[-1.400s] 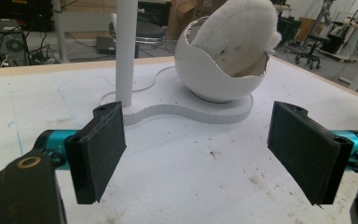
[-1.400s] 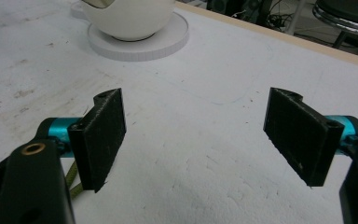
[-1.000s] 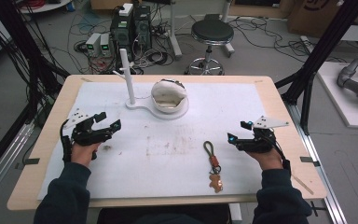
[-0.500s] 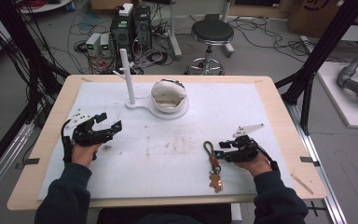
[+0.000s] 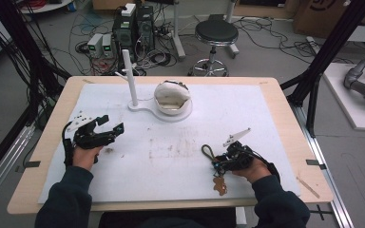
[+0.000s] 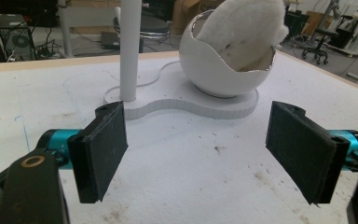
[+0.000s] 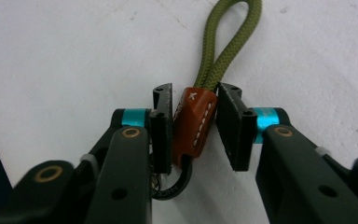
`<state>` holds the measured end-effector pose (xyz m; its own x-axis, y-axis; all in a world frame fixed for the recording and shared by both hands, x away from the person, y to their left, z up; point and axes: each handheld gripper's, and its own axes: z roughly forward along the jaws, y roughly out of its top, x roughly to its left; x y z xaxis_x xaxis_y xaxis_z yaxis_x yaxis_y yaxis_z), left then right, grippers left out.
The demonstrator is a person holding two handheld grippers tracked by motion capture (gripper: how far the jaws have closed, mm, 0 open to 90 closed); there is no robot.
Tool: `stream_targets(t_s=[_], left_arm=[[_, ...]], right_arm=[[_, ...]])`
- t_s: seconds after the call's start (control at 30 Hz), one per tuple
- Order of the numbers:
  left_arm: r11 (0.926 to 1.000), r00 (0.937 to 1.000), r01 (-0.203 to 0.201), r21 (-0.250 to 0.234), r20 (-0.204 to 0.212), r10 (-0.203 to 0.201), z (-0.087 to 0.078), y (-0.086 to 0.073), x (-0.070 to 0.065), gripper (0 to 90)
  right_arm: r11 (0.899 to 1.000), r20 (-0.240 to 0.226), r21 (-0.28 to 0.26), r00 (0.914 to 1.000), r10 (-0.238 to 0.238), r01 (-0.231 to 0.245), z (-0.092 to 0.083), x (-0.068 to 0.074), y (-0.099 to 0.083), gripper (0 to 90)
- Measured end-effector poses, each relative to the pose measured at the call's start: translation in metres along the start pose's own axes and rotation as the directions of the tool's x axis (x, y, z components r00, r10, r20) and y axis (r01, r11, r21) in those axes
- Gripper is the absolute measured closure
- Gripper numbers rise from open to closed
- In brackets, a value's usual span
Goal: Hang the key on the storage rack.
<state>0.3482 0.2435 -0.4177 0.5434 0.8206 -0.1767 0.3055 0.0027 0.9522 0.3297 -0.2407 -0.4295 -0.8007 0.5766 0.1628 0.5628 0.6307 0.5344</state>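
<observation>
My right claw (image 7: pixel 193 123) sits low on the worktop (image 5: pixel 285 118) with its jaws straddling the brown leather sleeve (image 7: pixel 193 123) of a keychain strap, and they have just been closing in on it; the left pad looks to be touching the leather while the right one stands a hair off, so I judge the grip is about made but not yet firm. I take the strap at the sleeve because it is the one stiff, thick part: the olive cord loop (image 7: pixel 223 42) runs away beyond the jaws, limp on the white mat, and a dark ring (image 7: pixel 175 186) curls out beneath the sleeve toward me. In the high view the same right claw (image 5: pixel 218 163) lies at the near right of the worktop, with the loop (image 5: pixel 207 152) pointing away from me and a brown tag (image 5: pixel 220 185) trailing toward the near edge. My left claw (image 5: pixel 109 124) hovers wide open over the left side with nothing between its pads (image 6: pixel 103 149), kept well apart from the strap, I judge so that it stays clear until needed. Ahead of it stands a white post (image 6: pixel 130 46) on a flat white base (image 6: pixel 177 108), and on that same base sits a white egg-shaped bowl (image 6: pixel 214 70) with a jagged opening; something white and fluffy (image 6: pixel 242 28) fills it and bulges out of the top. The post looks like a hanger, so I judge the loop is meant for it
</observation>
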Motion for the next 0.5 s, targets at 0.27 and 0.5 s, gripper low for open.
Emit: stream_targets(t_s=[0.27,0.5], left_arm=[[1.0000,1.0000,-0.001,0.003,-0.001,0.001,0.001,0.000,-0.001,20.9],[1.0000,1.0000,-0.001,0.006,-0.004,0.001,0.000,0.000,-0.001,21.0]], right_arm=[[0.996,-0.003,-0.082,0.9999,-0.017,0.017,0.001,-0.007,-0.002,78.6],[0.952,0.073,-0.305,0.9970,0.026,-0.003,-0.018,-0.018,-0.003,78.6]])
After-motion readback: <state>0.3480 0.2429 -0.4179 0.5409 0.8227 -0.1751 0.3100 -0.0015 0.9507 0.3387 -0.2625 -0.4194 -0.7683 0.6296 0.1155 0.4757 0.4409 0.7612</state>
